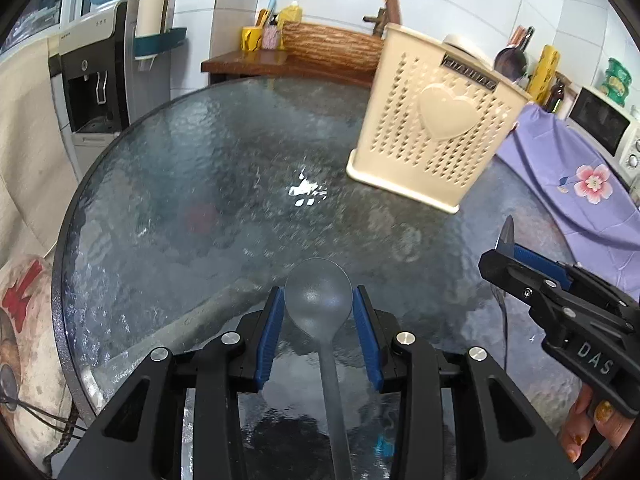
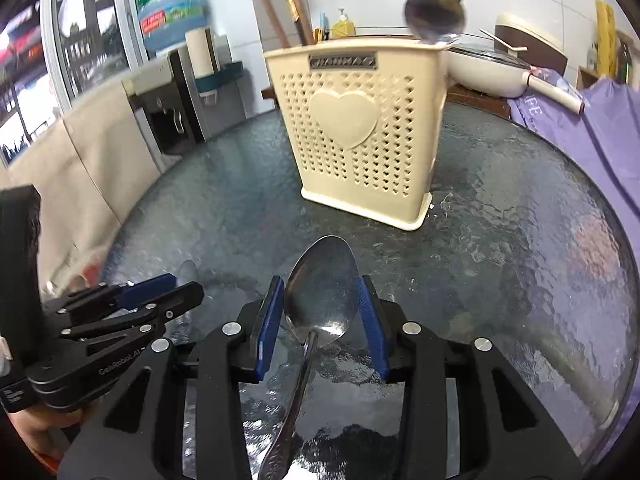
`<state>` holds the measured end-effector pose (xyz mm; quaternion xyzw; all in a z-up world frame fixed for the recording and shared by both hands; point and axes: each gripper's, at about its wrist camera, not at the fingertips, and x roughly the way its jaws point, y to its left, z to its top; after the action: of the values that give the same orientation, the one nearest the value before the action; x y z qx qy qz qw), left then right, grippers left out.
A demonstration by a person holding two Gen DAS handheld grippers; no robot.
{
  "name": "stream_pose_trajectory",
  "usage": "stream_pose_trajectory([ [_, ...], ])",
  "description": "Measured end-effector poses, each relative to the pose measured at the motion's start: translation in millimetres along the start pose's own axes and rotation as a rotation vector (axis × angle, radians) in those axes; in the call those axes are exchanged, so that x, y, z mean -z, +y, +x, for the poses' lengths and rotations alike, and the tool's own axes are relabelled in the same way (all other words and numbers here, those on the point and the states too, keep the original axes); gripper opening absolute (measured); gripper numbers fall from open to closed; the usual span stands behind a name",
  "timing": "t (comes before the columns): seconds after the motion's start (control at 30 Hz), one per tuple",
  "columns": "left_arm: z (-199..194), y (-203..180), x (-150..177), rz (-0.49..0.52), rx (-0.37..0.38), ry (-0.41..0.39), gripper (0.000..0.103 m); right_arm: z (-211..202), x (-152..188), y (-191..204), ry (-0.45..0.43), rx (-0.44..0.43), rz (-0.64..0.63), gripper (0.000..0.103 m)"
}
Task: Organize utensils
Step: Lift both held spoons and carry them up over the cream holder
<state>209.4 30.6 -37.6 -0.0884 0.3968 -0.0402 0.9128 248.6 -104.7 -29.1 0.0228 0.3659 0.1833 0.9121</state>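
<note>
A cream perforated utensil holder (image 1: 432, 120) (image 2: 360, 128) with a raised heart stands upright on the round glass table (image 1: 200, 160) (image 2: 520, 220). A metal ladle (image 2: 434, 14) sticks up from its right end. My left gripper (image 1: 318, 292) is shut on the bowl of a grey translucent plastic spoon (image 1: 320, 320), whose handle runs back toward the camera. My right gripper (image 2: 322, 280) is shut on the bowl of a shiny metal spoon (image 2: 320, 292), held above the glass in front of the holder. The two grippers hang side by side, the right gripper (image 1: 506, 252) to the right of the left gripper (image 2: 188, 282).
A purple flowered cloth (image 1: 560, 168) covers the table's right edge, with a microwave (image 1: 604, 120) behind it. A white pot (image 2: 488, 68) sits behind the holder. A water dispenser (image 1: 96, 80) stands beyond the table's left rim. A hand (image 1: 588, 428) grips the right tool.
</note>
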Motion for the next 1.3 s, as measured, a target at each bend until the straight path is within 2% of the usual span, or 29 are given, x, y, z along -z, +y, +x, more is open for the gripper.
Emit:
stream_pose_trajectory([
  [0.3, -43.9, -22.0, -15.2, 0.067, 0.072, -0.126, 0.035, -46.4, -12.9, -3.8, -0.086, -0.054, -0.006, 0.039],
  [0.33, -46.1, -24.3, -16.7, 0.075, 0.081, -0.131, 0.022, -51.4, -14.2, -4.3, -0.094, -0.061, -0.009, 0.039],
  [0.5, -52.5, -34.9, -20.5, 0.116, 0.096, -0.145, 0.021, -61.9, -16.9, -3.2, -0.106, -0.051, -0.045, 0.039],
  [0.63, -48.2, -30.0, -19.1, 0.110, 0.075, -0.133, 0.021, -59.5, -13.9, -6.9, -0.096, -0.045, -0.040, 0.039],
  [0.7, -44.3, -22.8, -20.8, 0.095, 0.061, -0.117, 0.039, -58.2, -11.1, -8.9, -0.092, -0.038, -0.034, 0.039],
  [0.73, -40.2, -19.6, -22.4, 0.086, 0.030, -0.109, 0.051, -57.4, -10.3, -10.5, -0.089, -0.029, -0.029, 0.039],
  [0.77, -36.6, -18.0, -22.9, 0.084, 0.002, -0.103, 0.052, -57.1, -9.7, -12.0, -0.088, -0.025, -0.026, 0.039],
  [0.93, -10.5, -26.1, -17.1, 0.113, -0.043, -0.022, 0.058, -57.1, -8.4, -17.9, -0.086, -0.006, -0.006, 0.039],
  [1.03, 10.2, -34.8, -10.2, 0.133, -0.047, 0.045, 0.058, -60.5, -8.9, -19.9, -0.096, 0.013, -0.014, 0.039],
  [1.17, 30.2, -43.7, -4.7, 0.158, -0.076, 0.084, 0.058, -64.9, -8.7, -23.9, -0.096, 0.014, -0.004, 0.039],
  [1.23, 37.4, -44.9, -4.9, 0.157, -0.079, 0.100, 0.056, -67.1, -8.0, -24.7, -0.099, 0.012, -0.003, 0.039],
  [1.3, 40.0, -48.6, -4.9, 0.181, -0.100, 0.095, 0.049, -68.2, -8.0, -25.6, -0.101, 0.008, -0.006, 0.039],
])
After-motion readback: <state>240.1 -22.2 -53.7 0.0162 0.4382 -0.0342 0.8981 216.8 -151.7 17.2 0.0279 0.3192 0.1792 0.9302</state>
